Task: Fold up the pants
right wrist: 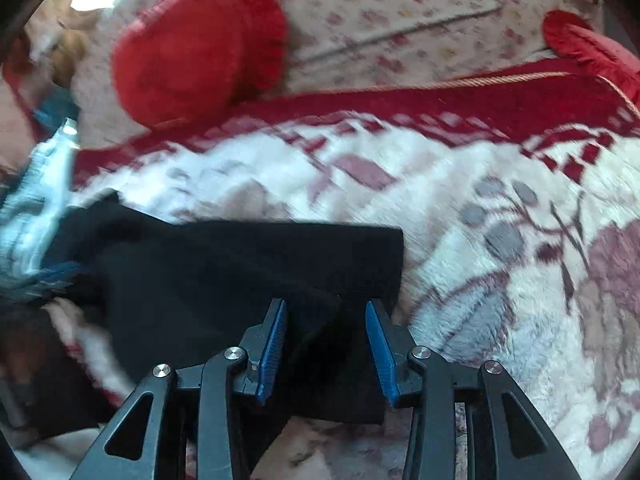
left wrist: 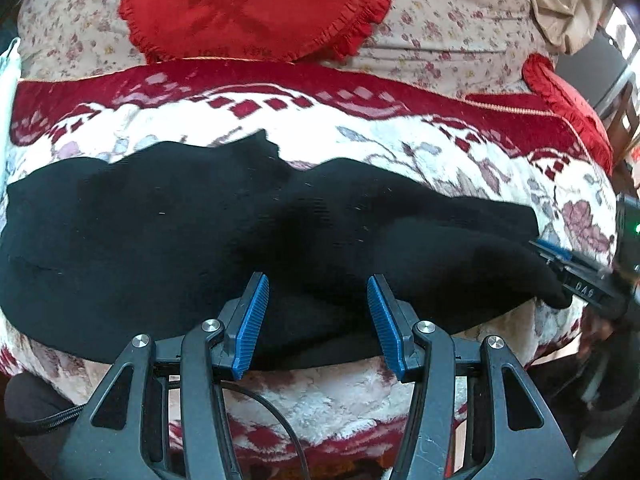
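1. The black pants lie spread across a plush red-and-white floral blanket, stretching from far left to far right ahead of the left gripper; their near edge passes between its blue pads.
2. The left gripper stands wide open, jaws on either side of the near hem, holding nothing.
3. The right gripper is also spread open, and dark cloth sits between its jaws without being pinched. The squared-off end of the pants reaches just ahead and slightly right of its tips.
4. In the left view the right gripper shows at the far right end of the cloth, touching or just beside it; which one cannot be told through the blur.
5. The fabric looks like a soft, light knit: limp and prone to sag and bunch, but not slippery on the fuzzy blanket, which will likely drag at it.
6. The best hold is probably at the near edge or the end corners, pinching through both layers so the legs lift together.
7. Beyond the pants, well apart from both tools, a round red cushion leans on the sofa back.
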`<action>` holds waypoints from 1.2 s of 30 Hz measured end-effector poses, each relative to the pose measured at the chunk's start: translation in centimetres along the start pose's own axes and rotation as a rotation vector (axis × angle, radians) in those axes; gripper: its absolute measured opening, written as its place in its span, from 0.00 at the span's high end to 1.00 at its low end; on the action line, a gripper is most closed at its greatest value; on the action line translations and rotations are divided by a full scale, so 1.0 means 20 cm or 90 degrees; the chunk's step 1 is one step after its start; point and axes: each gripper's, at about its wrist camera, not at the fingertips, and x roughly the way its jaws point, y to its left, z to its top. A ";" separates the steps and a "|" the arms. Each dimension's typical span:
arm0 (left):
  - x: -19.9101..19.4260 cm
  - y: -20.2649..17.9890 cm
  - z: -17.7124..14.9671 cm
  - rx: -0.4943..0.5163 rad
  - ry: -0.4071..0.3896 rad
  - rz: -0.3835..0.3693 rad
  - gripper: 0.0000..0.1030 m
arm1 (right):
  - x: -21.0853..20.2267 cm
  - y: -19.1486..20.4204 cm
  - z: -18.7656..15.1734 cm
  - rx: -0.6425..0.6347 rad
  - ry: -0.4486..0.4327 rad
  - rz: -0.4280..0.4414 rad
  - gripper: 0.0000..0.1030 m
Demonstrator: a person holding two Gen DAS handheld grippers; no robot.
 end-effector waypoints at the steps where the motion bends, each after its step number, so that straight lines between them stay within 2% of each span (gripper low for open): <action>1: -0.02 0.02 0.00 -0.006 -0.007 0.005 0.50 | 0.00 -0.01 -0.01 0.010 -0.012 0.003 0.62; 2: -0.03 0.04 0.01 -0.012 -0.011 0.006 0.50 | -0.01 -0.02 -0.03 0.025 -0.022 0.008 0.67; 3: -0.05 0.06 0.01 -0.020 -0.015 0.004 0.50 | -0.01 -0.03 -0.04 0.032 -0.025 0.023 0.84; 4: -0.08 0.09 0.02 -0.031 -0.021 0.002 0.50 | -0.02 -0.02 -0.05 0.036 -0.032 0.049 0.89; 5: -0.09 0.11 0.02 -0.038 -0.027 0.003 0.50 | -0.03 0.00 -0.05 0.026 -0.040 0.052 0.93; 10: -0.22 0.27 0.05 -0.090 -0.069 0.024 0.50 | -0.20 0.11 0.01 -0.073 -0.096 -0.014 0.94; 12: -0.25 0.34 0.05 -0.113 -0.079 0.030 0.50 | -0.27 0.11 0.06 -0.102 -0.125 -0.073 0.94; 14: -0.26 0.39 0.04 -0.130 -0.082 0.039 0.50 | -0.28 0.10 0.11 -0.113 -0.129 -0.102 0.94; 16: -0.25 0.42 0.03 -0.140 -0.075 0.048 0.50 | -0.19 0.11 0.16 -0.143 -0.120 -0.157 0.94; 19: -0.21 0.42 0.00 -0.141 -0.055 0.046 0.50 | 0.00 0.09 0.20 -0.126 -0.068 -0.140 0.94; 21: -0.20 0.41 -0.02 -0.128 -0.049 0.051 0.50 | 0.09 0.07 0.19 -0.113 -0.034 -0.156 0.84; 23: -0.19 0.39 -0.03 -0.118 -0.046 0.054 0.50 | 0.03 0.07 0.17 -0.099 -0.054 -0.163 0.77; 25: -0.17 0.40 -0.04 -0.116 -0.044 0.056 0.50 | -0.06 0.08 0.15 -0.081 -0.074 -0.133 0.75; 27: -0.16 0.42 -0.04 -0.127 -0.044 0.052 0.50 | -0.15 0.19 0.10 -0.093 -0.097 -0.050 0.75; 29: -0.15 0.45 -0.04 -0.142 -0.040 0.052 0.50 | -0.18 0.39 0.02 -0.163 -0.094 0.067 0.75; 32: -0.15 0.48 -0.04 -0.156 -0.036 0.056 0.50 | -0.14 0.68 -0.09 -0.264 -0.087 0.165 0.75; 33: -0.16 0.49 -0.04 -0.158 -0.037 0.057 0.50 | -0.11 0.79 -0.13 -0.304 -0.088 0.183 0.75; 36: -0.21 0.55 -0.05 -0.170 -0.051 0.064 0.50 | 0.00 1.00 -0.18 -0.376 -0.079 0.182 0.75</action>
